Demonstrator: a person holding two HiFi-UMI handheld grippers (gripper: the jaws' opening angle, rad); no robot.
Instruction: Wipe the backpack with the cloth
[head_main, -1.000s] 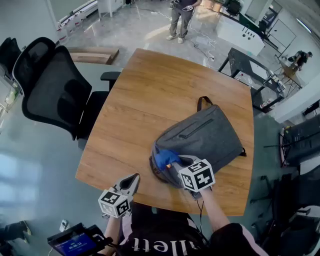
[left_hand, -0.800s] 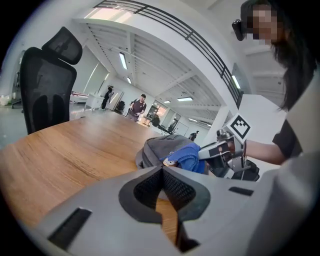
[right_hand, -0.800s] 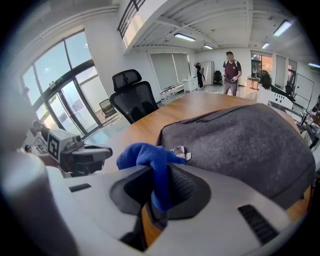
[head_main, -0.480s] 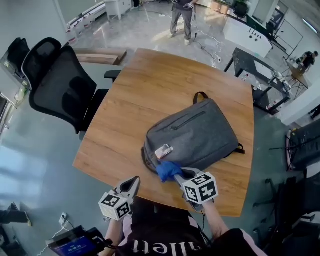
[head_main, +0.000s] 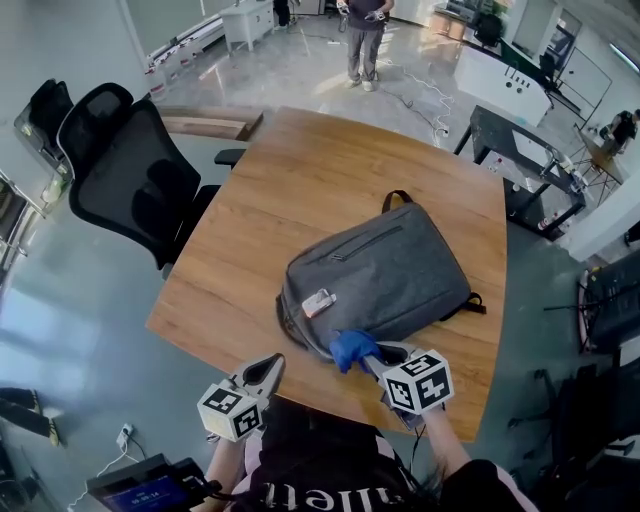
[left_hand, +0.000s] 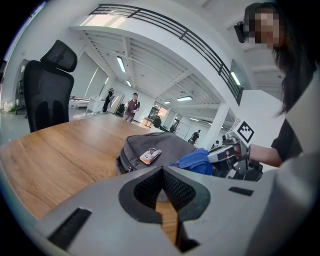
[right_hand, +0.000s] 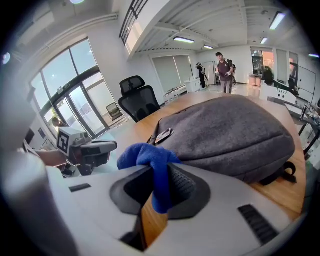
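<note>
A grey backpack (head_main: 390, 280) lies flat on the wooden table (head_main: 300, 190), its black handle toward the far side. A small metallic tag (head_main: 318, 302) sits near its near-left corner. My right gripper (head_main: 372, 355) is shut on a blue cloth (head_main: 352, 349), held at the backpack's near edge. The cloth (right_hand: 150, 160) bunches out between the jaws, just in front of the backpack (right_hand: 230, 130). My left gripper (head_main: 268, 368) hangs over the table's near edge, left of the backpack, shut with nothing in it. The backpack (left_hand: 155, 147) and the cloth (left_hand: 196, 161) show beyond its jaws.
A black office chair (head_main: 130, 190) stands at the table's left side. A person (head_main: 364, 30) stands on the floor beyond the far end. Desks and equipment (head_main: 520, 130) fill the right side of the room.
My right gripper has drawn the blue cloth off the backpack's near-left corner and along its near edge to the right. The metallic tag is now uncovered. The left gripper stayed put.
</note>
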